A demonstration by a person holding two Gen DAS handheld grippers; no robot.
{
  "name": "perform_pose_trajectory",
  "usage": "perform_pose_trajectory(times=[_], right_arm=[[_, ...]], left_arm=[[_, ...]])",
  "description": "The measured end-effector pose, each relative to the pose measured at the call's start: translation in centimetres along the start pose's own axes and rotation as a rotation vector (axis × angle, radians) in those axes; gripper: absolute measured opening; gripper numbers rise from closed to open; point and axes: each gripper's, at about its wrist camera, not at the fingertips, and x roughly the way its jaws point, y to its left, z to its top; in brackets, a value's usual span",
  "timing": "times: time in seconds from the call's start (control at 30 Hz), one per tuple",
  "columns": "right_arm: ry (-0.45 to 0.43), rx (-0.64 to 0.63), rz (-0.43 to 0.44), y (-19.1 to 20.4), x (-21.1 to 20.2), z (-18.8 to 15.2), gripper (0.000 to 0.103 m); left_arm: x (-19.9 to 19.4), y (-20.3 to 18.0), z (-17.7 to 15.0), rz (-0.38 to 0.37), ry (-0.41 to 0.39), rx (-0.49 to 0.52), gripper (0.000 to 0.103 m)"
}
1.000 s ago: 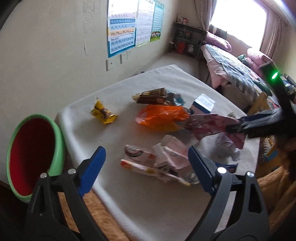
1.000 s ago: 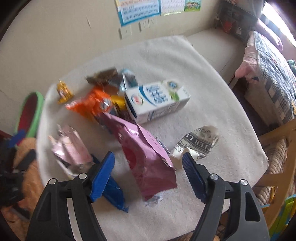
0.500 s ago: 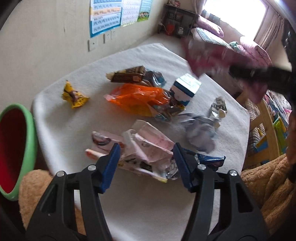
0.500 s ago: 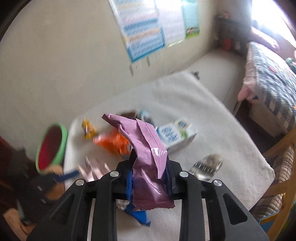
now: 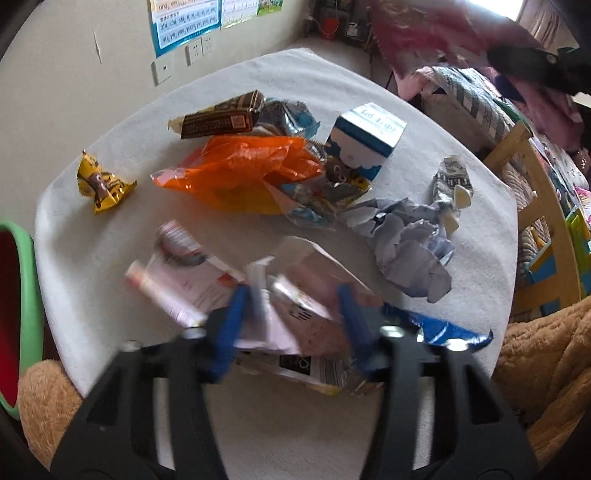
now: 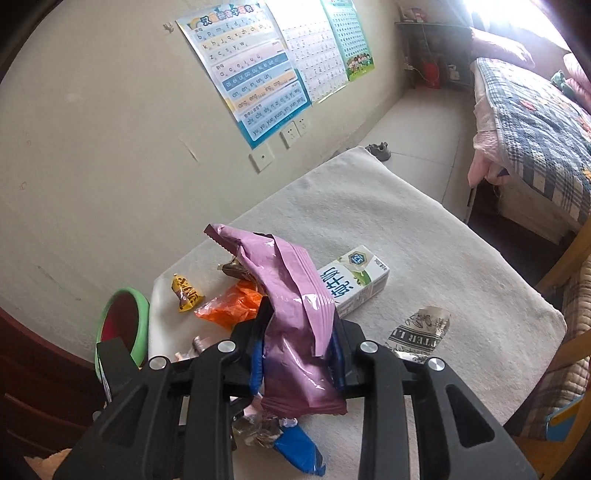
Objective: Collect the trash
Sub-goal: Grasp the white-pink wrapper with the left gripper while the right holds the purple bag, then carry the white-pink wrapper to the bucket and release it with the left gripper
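Trash lies on a white-covered table (image 5: pixel 258 424). My right gripper (image 6: pixel 297 354) is shut on a purple snack bag (image 6: pixel 291 314) and holds it well above the table; the bag shows blurred in the left wrist view (image 5: pixel 424 33). My left gripper (image 5: pixel 291 310) is open, its blue pads on either side of a crumpled pink-white wrapper (image 5: pixel 295 295) at the table's near edge. An orange bag (image 5: pixel 240 173), a yellow wrapper (image 5: pixel 101 182), a brown wrapper (image 5: pixel 221 118), a milk carton (image 5: pixel 365 144) and crumpled pale paper (image 5: pixel 410 247) lie beyond.
A green bin with a red inside (image 5: pixel 16 306) stands at the table's left edge; it also shows in the right wrist view (image 6: pixel 122 325). A blue wrapper (image 5: pixel 443 328) lies near right. A wooden chair (image 5: pixel 535 206) and a bed (image 6: pixel 535 122) are to the right.
My right gripper closed on the purple bag and lifted it high off the table. My left gripper moved down onto the pink-white wrapper and its jaws narrowed around it.
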Motion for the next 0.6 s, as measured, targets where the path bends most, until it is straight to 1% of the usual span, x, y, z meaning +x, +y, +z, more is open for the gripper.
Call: perform_pose_trajectory(times=[0.07,0.17,0.3,0.43,0.6], right_arm=[[-0.004,0.001,0.001,0.0,0.0,0.0,0.027],[-0.014,0.004,0.001,-0.1,-0.2,-0.1,0.027],[-0.031,0.005,-0.002,0.0,-0.6,0.0,0.027],[-0.041,-0.005,-0.007,0.3,-0.7,0.0,0.027],[-0.038,-0.013,-0.009,0.5,-0.5,-0.2,0.027]], left_arm=[[-0.5,0.3,0.2,-0.020,-0.013,-0.021,0.033],[-1.7,0.7,0.5,-0.020,-0.052,-0.036,0.029],[-4.3,1.5,1.0,0.004,-0.135,-0.053,0.029],[-7.6,2.6,1.9,0.039,-0.244,-0.070,0.029],[-10.2,3.7,2.7,0.081,-0.326,-0.082,0.029]])
